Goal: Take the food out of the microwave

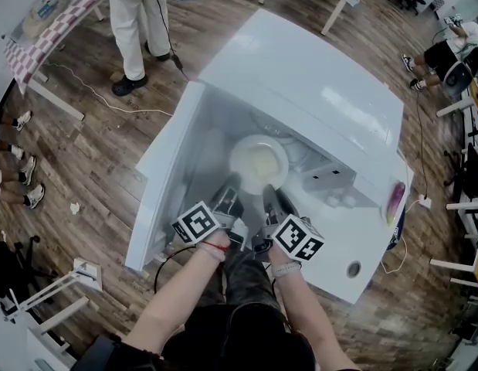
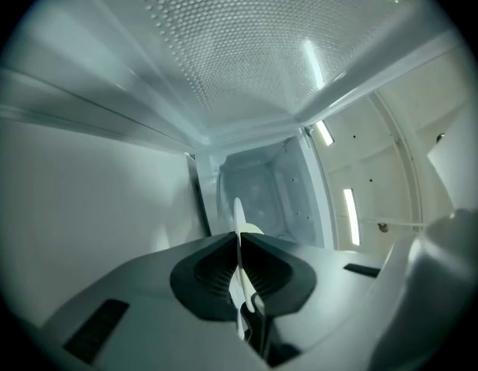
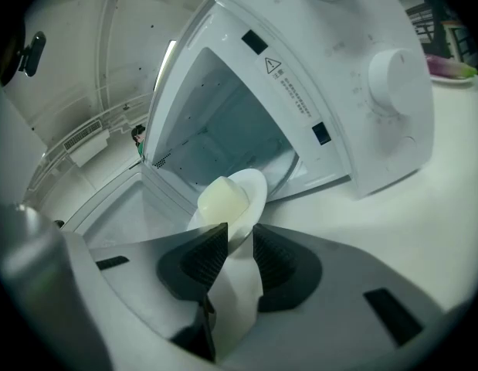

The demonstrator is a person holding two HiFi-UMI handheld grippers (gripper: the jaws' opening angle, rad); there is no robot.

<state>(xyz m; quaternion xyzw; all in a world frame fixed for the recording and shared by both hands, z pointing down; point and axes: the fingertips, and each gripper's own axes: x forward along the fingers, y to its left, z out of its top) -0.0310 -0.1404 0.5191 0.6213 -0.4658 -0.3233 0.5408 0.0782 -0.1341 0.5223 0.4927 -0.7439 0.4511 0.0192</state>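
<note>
— Where's the plate [image 1: 258, 163] right now?

— At the mouth of the microwave [image 1: 300, 76], just in front of the open cavity. The door [image 1: 165, 184] is swung wide to the left in the head view. A pale yellow lump of food [image 3: 222, 199] sits on the plate.

— And the grippers?

— Both are on the near rim, side by side. The left gripper [image 2: 239, 246] is clenched on it: its own view shows the plate edge-on, a thin white line pinched between the two dark pads, with the empty cavity straight ahead.

— The right one?

— The right gripper [image 3: 232, 242] has the rim between its jaws too. They stand wider than the left pair, and the white rim fills the gap, so it is grasping the plate. From that view the plate tilts, with the food on the side facing the camera.

— What is around it?

— The microwave stands on a white table [image 1: 362, 246], and its round knob [image 3: 393, 72] shows on the front panel to the right of the opening. Beyond the table is a wooden floor [image 1: 92, 145], where a person [image 1: 134, 22] stands near the top of the head view.
</note>
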